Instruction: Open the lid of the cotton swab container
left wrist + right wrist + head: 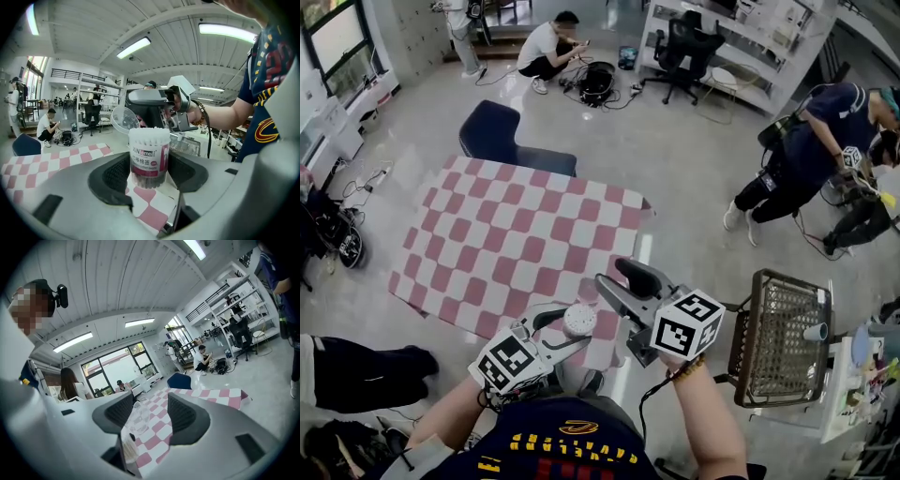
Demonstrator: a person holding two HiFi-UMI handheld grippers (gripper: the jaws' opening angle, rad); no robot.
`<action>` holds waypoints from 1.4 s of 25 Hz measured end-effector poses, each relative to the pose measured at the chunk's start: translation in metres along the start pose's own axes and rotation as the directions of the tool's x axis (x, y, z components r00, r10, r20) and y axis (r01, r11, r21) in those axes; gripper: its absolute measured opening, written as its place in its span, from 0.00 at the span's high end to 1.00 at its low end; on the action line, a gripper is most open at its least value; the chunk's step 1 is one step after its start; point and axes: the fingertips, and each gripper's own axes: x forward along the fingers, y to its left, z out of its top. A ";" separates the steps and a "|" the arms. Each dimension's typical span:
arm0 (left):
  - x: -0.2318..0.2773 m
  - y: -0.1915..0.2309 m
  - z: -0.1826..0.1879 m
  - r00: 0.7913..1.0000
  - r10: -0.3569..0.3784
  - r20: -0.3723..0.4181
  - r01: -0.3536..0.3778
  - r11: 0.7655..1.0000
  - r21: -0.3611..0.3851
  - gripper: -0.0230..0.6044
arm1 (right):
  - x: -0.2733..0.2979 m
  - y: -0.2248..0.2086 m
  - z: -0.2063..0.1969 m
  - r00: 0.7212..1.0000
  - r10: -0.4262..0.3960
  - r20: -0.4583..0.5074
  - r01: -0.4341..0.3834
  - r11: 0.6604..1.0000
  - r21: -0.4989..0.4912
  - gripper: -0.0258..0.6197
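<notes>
Desk: the desk (525, 234) is covered by a cloth of pink and white squares, and one edge of it hangs down at the near side.
Room: a big hall with a grey shiny floor (675, 159). A dark blue chair (502, 136) stands at the far side of the desk. One person (548, 47) crouches at the back of the hall. Another person (806, 150) in dark clothes bends forward at the right.
Container: the container (149, 157) is a clear round tube. Its label is white above and dark pink below. It stands upright in the air, above the near edge of the desk and close to the holder's chest.
Content: white swabs (149, 136) fill it, and their tips show at the open top.
Lid: the lid (124, 119) is off. It is clear and round, tilted, and up in the air just beside the top of the container.
Left gripper: the jaws of the left gripper (149, 174) pinch the lower half of the container, one pad on each side.
Right gripper: the right gripper (151, 414) is above and beside the container. The clear lid sits between its jaws, which seem to pinch it.
Basket: a wire basket (783, 337) stands at the right of the holder. A small pale thing lies at its right side; I cannot tell what it is.
</notes>
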 end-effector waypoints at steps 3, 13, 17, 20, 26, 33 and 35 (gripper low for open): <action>-0.003 0.008 0.002 0.999 0.043 0.016 -0.043 0.999 -0.015 0.56 | -0.004 0.005 0.011 0.999 -0.011 0.043 0.011 1.000 0.006 0.60; -0.016 0.025 0.009 0.987 0.149 0.054 -0.146 0.988 -0.050 0.56 | -0.010 0.038 0.020 0.991 -0.044 0.123 0.051 0.997 -0.055 0.60; -0.024 0.029 0.014 0.980 0.188 0.071 -0.184 0.981 -0.055 0.56 | -0.009 0.046 0.016 0.991 -0.054 0.120 0.063 0.995 -0.079 0.67; -0.031 0.033 0.019 0.971 0.222 0.087 -0.217 0.974 -0.060 0.56 | -0.010 0.047 0.010 0.990 -0.069 0.123 0.077 0.995 -0.062 0.71; -0.044 0.038 0.020 0.956 0.275 0.104 -0.268 0.960 -0.076 0.56 | -0.013 0.043 -0.005 0.984 -0.127 0.126 0.134 0.990 -0.052 0.89; -0.054 0.040 0.030 0.935 0.327 0.139 -0.320 0.945 -0.075 0.56 | -0.017 0.043 -0.014 0.975 -0.186 0.119 0.198 0.975 -0.104 0.94; -0.054 0.041 0.032 0.932 0.332 0.148 -0.324 0.943 -0.076 0.56 | -0.017 0.044 -0.015 0.975 -0.185 0.121 0.198 0.974 -0.109 0.94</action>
